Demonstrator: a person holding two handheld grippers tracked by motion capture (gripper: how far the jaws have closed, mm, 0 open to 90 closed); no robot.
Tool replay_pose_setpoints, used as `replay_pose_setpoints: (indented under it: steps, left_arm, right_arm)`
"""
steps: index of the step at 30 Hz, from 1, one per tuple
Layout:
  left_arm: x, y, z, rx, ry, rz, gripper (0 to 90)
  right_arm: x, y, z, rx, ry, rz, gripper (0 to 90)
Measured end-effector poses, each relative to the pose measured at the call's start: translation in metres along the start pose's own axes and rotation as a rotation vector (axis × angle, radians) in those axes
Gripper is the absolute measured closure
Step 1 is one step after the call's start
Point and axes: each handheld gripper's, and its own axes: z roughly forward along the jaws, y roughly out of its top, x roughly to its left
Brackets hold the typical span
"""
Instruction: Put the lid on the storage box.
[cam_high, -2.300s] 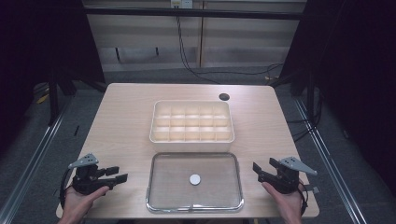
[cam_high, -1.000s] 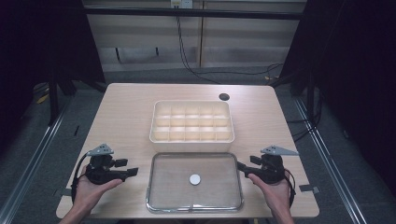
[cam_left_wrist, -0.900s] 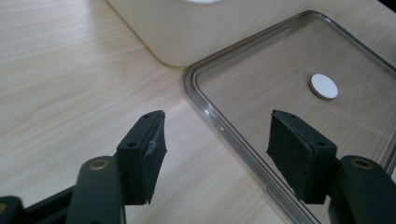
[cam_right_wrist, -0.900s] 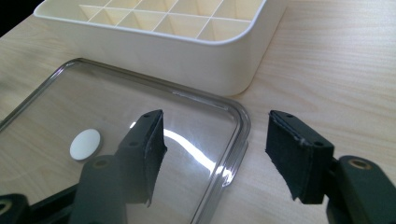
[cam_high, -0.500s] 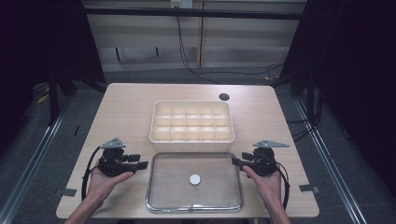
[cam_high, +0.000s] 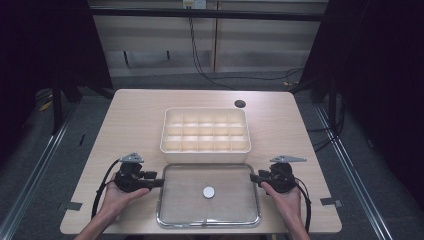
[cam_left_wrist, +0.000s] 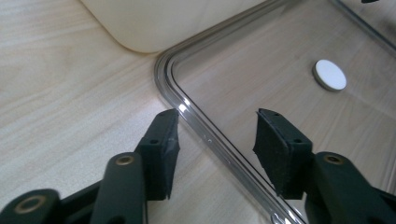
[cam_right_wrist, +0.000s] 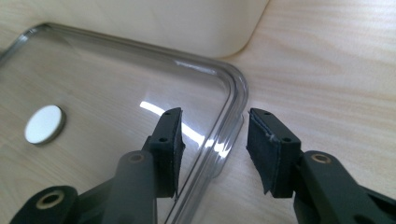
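Clear plastic lid (cam_high: 208, 215) on the table (cam_high: 130, 115), both claws straddling its short rims!
Left claw (cam_high: 161, 182) sits at nine o'clock, right claw (cam_high: 252, 177) at three, each having slid inward from the table's edges. Jaws have just been closing yet stay spread, rim between, pads not pressing. Looks like a two-handed lift toward the cream divided box (cam_high: 205, 131) at twelve o'clock.

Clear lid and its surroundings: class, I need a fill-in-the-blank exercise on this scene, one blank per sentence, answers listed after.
1. The clear lid lies flat on the ______.
2. The small disc at the lid's middle is ______ in colour.
3. The compartment box beyond the lid holds ______.
4. Each gripper's jaws straddle the lid's ______.

Missing words: table; white; nothing; rim
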Motion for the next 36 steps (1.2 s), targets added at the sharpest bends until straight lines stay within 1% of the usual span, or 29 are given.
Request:
replay_pose_setpoints:
  steps: [1, 3, 7, 8, 9, 11, 12, 13, 14, 15, 17, 19, 21, 24, 25, 26, 27, 28, 29, 30, 31, 33, 34, 36]
  left_arm:
    - [0.000, -0.002, 0.002, 0.003, 0.007, -0.007, 48.2]
    - [0.000, -0.004, 0.005, 0.020, 0.011, -0.001, 48.2]
    - [0.000, -0.005, 0.008, 0.031, 0.016, 0.006, 48.4]
    - [0.000, -0.005, 0.008, 0.031, 0.011, 0.007, 48.5]
    - [0.000, -0.004, 0.008, 0.024, 0.021, 0.007, 47.3]
    - [0.001, -0.004, 0.007, 0.025, 0.024, 0.009, 45.7]
    - [0.002, -0.004, 0.008, 0.019, 0.022, 0.007, 45.7]
    - [0.003, -0.004, 0.008, 0.023, 0.028, 0.003, 45.7]
    - [0.004, -0.004, 0.009, 0.025, 0.023, -0.009, 45.7]
    - [0.003, -0.004, 0.009, 0.023, 0.023, -0.002, 46.0]
    - [0.002, -0.004, 0.010, 0.020, 0.022, 0.000, 46.1]
    - [-0.001, -0.004, 0.011, 0.026, 0.026, 0.020, 46.1]
    - [-0.002, -0.004, 0.012, 0.024, 0.024, 0.025, 46.0]
    - [-0.004, -0.004, 0.012, 0.032, 0.013, 0.027, 46.6]
    - [-0.006, -0.004, 0.013, 0.034, 0.005, 0.033, 47.2]
    - [-0.006, -0.004, 0.013, 0.034, 0.005, 0.033, 48.2]
    - [-0.007, -0.004, 0.014, 0.036, -0.005, 0.040, 48.5]
    - [-0.007, -0.004, 0.014, 0.036, -0.005, 0.040, 48.6]
    - [-0.009, -0.004, 0.016, 0.033, 0.000, 0.041, 48.5]
    - [-0.009, -0.004, 0.016, 0.033, 0.000, 0.041, 48.5]
    - [-0.010, -0.004, 0.016, 0.032, -0.006, 0.045, 48.5]
    - [-0.012, -0.004, 0.017, 0.028, -0.001, 0.048, 48.3]
    - [-0.012, -0.004, 0.017, 0.028, -0.001, 0.048, 48.3]
    - [-0.012, -0.004, 0.017, 0.028, 0.001, 0.050, 48.3]
  right_arm:
    - [0.000, 0.000, 0.001, 0.007, -0.004, -0.001, 56.0]
    - [0.000, -0.001, 0.003, 0.011, -0.009, -0.009, 55.7]
    - [0.001, -0.003, 0.005, 0.018, -0.025, -0.009, 55.7]
    - [0.001, -0.003, 0.006, 0.023, -0.027, -0.012, 55.7]
    - [0.002, -0.003, 0.006, 0.024, -0.031, -0.018, 54.7]
    - [0.002, -0.004, 0.007, 0.020, -0.031, -0.025, 54.6]
    - [0.003, -0.004, 0.007, 0.028, -0.050, -0.029, 54.7]
    - [0.003, -0.004, 0.007, 0.028, -0.050, -0.029, 54.7]
    - [0.003, -0.005, 0.008, 0.031, -0.051, -0.028, 54.6]
    - [0.003, -0.006, 0.009, 0.041, -0.058, -0.029, 54.3]
    - [0.003, -0.006, 0.010, 0.037, -0.057, -0.037, 54.0]
    - [0.005, -0.006, 0.011, 0.039, -0.062, -0.044, 53.7]
    - [0.006, -0.006, 0.011, 0.037, -0.068, -0.049, 53.7]
    - [0.007, -0.007, 0.011, 0.032, -0.063, -0.037, 53.7]
    - [0.007, -0.007, 0.011, 0.030, -0.064, -0.036, 53.7]
    - [0.007, -0.007, 0.011, 0.030, -0.064, -0.036, 53.7]
    - [0.007, -0.007, 0.011, 0.027, -0.060, -0.027, 53.7]
    - [0.007, -0.007, 0.011, 0.027, -0.060, -0.027, 53.7]
    - [0.007, -0.007, 0.012, 0.023, -0.045, -0.016, 53.5]
    - [0.007, -0.007, 0.012, 0.023, -0.045, -0.016, 53.5]
    - [0.008, -0.007, 0.013, 0.018, -0.030, -0.011, 53.0]
    - [0.008, -0.008, 0.013, 0.017, -0.024, 0.006, 52.2]
    - [0.008, -0.008, 0.013, 0.017, -0.024, 0.006, 52.2]
    - [0.005, -0.008, 0.012, 0.008, -0.002, 0.039, 51.2]
